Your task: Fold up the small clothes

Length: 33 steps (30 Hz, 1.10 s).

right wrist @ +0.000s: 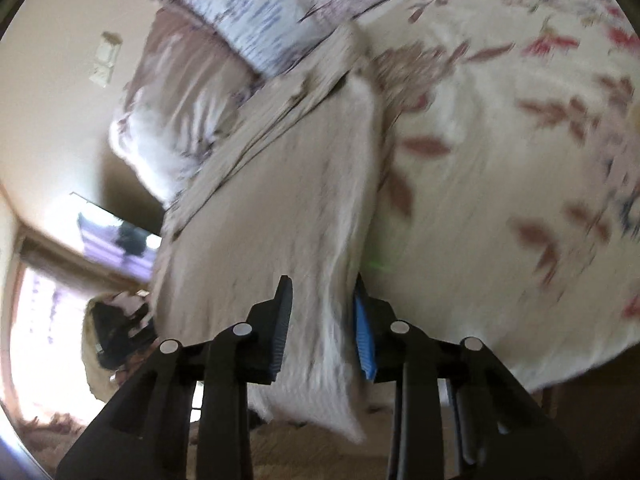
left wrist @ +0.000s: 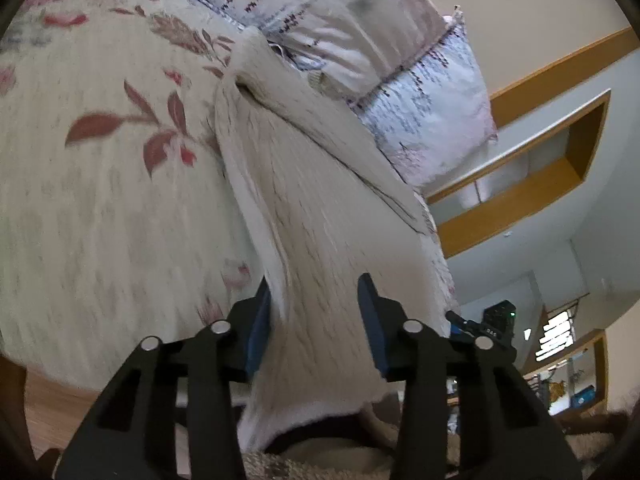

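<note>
A cream knitted garment (left wrist: 304,184) lies on a floral bedspread (left wrist: 100,200) and stretches from my fingers toward the pillows. My left gripper (left wrist: 315,284) is shut on its near end, the bunched knit filling the gap between the blue pads. In the right wrist view the same garment (right wrist: 280,184) runs taut from the other near corner, with my right gripper (right wrist: 322,284) shut on a white folded edge. The cloth's far end looks folded over in layers near the pillows. This view is blurred.
Two patterned pillows (left wrist: 340,20) (left wrist: 436,112) lie at the head of the bed, just beyond the garment. A wooden wall shelf (left wrist: 520,200) is to the right. The bedspread (right wrist: 500,180) spreads wide beside the garment. The bed's front edge (left wrist: 52,400) sits below my left fingers.
</note>
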### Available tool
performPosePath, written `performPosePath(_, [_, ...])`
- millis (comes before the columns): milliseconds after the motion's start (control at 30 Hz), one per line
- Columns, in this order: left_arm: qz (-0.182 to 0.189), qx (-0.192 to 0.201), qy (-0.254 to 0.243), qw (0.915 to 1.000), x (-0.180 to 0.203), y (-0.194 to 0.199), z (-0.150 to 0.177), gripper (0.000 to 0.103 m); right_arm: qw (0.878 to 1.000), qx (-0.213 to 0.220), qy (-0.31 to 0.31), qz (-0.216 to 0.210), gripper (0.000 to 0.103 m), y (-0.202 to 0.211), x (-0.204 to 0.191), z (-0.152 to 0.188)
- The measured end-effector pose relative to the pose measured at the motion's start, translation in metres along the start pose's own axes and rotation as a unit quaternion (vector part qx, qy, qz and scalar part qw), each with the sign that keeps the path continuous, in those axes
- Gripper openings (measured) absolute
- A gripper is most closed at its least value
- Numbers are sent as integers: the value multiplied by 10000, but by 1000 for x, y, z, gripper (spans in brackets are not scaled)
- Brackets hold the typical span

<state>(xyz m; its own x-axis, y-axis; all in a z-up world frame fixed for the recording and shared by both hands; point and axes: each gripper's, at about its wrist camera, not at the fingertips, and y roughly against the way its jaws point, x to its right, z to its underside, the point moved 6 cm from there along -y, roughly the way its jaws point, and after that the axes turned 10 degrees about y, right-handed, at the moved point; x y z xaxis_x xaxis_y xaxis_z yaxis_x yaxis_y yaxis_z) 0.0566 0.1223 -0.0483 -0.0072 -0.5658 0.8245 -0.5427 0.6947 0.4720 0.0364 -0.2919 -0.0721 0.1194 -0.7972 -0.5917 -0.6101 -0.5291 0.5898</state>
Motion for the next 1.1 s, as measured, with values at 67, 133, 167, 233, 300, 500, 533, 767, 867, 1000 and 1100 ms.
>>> performPosePath(67, [165, -106, 89, 9998, 0, 1, 11, 37, 9998, -125, 76, -148, 29, -2, -8, 11])
performPosePath(133, [289, -235, 221, 9991, -3, 1, 22, 36, 9995, -189, 172, -209, 28, -2, -13, 17])
performPosePath(167, [278, -285, 241, 9989, -4, 0, 27, 35, 9991, -244, 232, -245, 26, -2, -17, 21])
performPosePath(233, [236, -240, 189, 9993, -5, 3, 36, 35, 9987, -296, 308, -264, 25, -4, -22, 26])
performPosePath(300, [225, -255, 202, 9992, -5, 6, 40, 35, 9983, -339, 378, -293, 25, -5, -26, 29])
performPosePath(500, [-79, -397, 29, 9992, -6, 7, 51, 25, 9980, -397, 431, -225, 11, -9, -32, 29])
performPosePath(533, [-166, -402, -4, 9991, -7, 6, 51, 20, 9980, -396, 447, -194, 10, -10, -32, 27])
performPosePath(767, [-568, -361, -265, 9974, -8, 8, 50, 8, 9981, 10, 615, -11, 8, 2, -37, 15])
performPosePath(867, [-570, -246, -396, 9973, -4, 13, 44, 6, 9975, 278, 654, 26, 8, 11, -39, 6])
performPosePath(1000, [-438, 88, -437, 9980, 4, 25, 25, 6, 9954, 645, 705, 45, 8, 21, -43, -10])
performPosePath(1100, [-394, 205, -469, 9979, 13, 29, 10, 6, 9925, 908, 807, 93, 8, 26, -48, -22])
